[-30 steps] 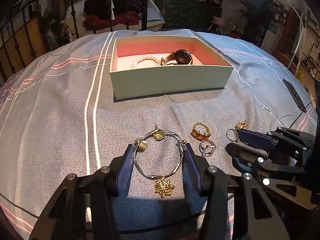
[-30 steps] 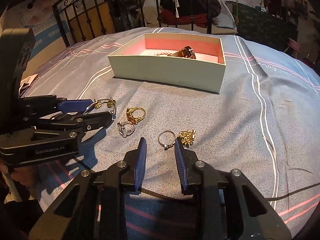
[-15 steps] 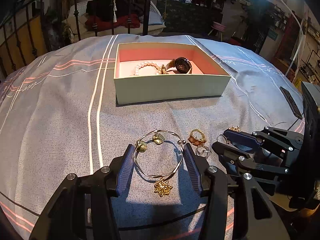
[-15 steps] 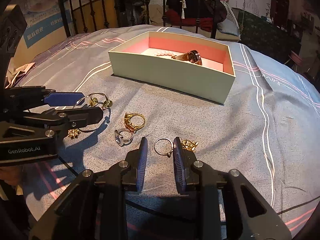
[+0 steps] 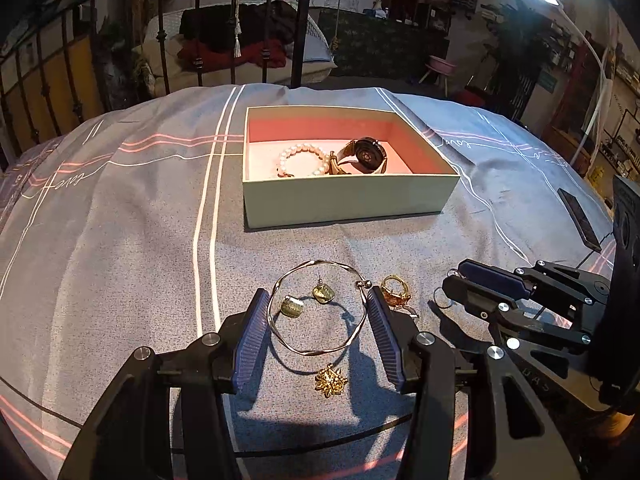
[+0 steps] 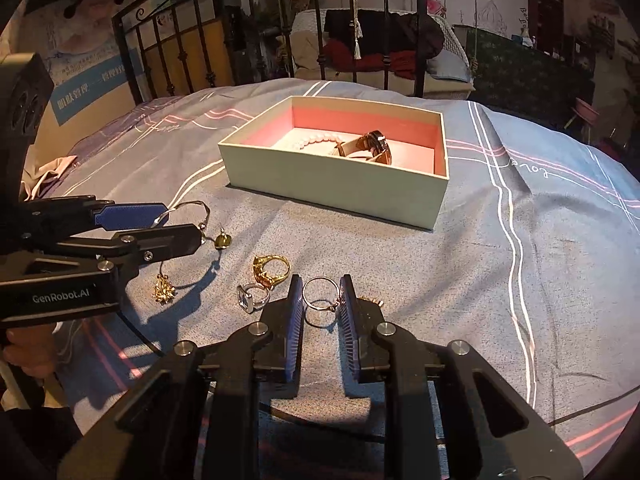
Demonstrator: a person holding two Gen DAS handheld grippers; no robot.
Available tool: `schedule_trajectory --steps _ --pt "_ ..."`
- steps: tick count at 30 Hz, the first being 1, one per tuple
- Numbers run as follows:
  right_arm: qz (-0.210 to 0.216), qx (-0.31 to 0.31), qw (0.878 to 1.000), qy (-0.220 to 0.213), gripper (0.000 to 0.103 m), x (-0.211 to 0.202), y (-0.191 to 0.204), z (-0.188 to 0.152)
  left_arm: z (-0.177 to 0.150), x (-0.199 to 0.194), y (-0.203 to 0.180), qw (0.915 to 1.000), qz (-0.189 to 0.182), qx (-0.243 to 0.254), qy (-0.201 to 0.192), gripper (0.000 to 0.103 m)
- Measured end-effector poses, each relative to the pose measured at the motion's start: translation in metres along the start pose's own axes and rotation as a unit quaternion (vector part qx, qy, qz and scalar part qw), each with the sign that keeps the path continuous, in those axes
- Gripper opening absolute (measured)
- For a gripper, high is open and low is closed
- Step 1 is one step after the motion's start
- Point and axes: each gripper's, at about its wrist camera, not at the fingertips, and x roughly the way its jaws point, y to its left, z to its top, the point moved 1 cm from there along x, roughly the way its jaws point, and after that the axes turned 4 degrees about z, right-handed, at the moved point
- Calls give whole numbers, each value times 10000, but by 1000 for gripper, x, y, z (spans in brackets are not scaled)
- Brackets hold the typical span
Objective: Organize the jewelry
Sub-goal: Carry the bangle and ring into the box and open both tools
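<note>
A green box (image 5: 348,200) with a pink lining holds a pearl bracelet (image 5: 304,160) and a watch (image 5: 366,154); it also shows in the right wrist view (image 6: 336,184). My left gripper (image 5: 318,314) is shut on a thin bangle (image 5: 316,350) and holds it above the bedspread, with its gold charm (image 5: 330,380) hanging. My right gripper (image 6: 320,302) has its fingers on either side of a thin hoop ring (image 6: 318,290) with a gold charm (image 6: 370,301), lifted off the cloth. A gold ring (image 6: 272,270) and a silver ring (image 6: 250,298) lie on the bed.
Two gold square earrings (image 5: 306,300) lie under the bangle. A dark phone (image 5: 578,218) lies at the bed's right edge. A metal bed frame (image 5: 236,28) stands behind the box. The grey striped bedspread (image 5: 120,240) covers the surface.
Both grippers have risen and drawn back from the box. The bangle has come up off the two square earrings, and the hoop ring has come up between my right fingers.
</note>
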Motion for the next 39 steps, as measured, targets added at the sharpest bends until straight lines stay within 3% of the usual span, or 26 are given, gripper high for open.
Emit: schedule_trajectory --steps 7,16,27,39 --pt "-39 -95 9992 -383 20 -13 -6 39 32 -5 -4 9997 -3 4 -248 49" --pt "-157 -116 9978 -627 20 -1 -20 96 99 3 -3 9988 82 -154 -457 49" --pt "-281 59 9988 -408 20 35 -42 127 141 42 -6 9994 232 -218 -134 50" --pt "-256 148 9994 193 20 78 -51 119 133 90 -2 9977 361 -189 550 50"
